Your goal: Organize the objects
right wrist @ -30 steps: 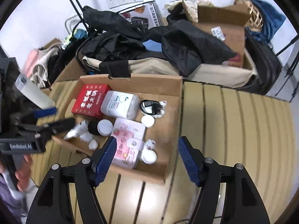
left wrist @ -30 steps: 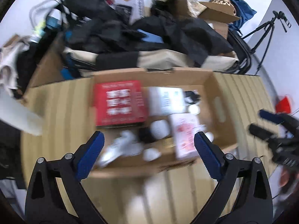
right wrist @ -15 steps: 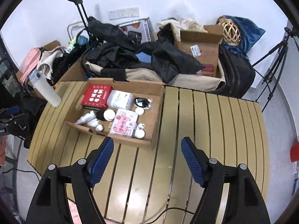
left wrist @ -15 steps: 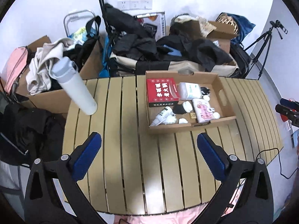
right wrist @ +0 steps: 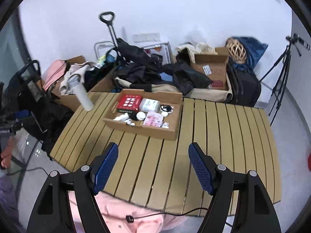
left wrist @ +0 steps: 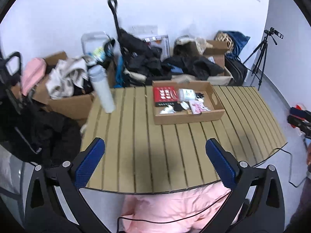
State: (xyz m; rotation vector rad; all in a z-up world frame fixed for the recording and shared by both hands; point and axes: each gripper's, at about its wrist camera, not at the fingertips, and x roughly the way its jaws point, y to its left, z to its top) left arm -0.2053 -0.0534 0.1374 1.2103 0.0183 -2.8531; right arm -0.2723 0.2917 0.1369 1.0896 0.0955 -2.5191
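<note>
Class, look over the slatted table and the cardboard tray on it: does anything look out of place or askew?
The white bottle stands apart from the tray at the table's far left corner, and it looks tilted, though the lens may exaggerate that. Everything else small lies inside the tray. Nothing is spilled.

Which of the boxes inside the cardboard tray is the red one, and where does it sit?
The flat red box with white lettering, in the cardboard tray's far-left corner. The box beside it is white, and the nearer one is pink.
</note>
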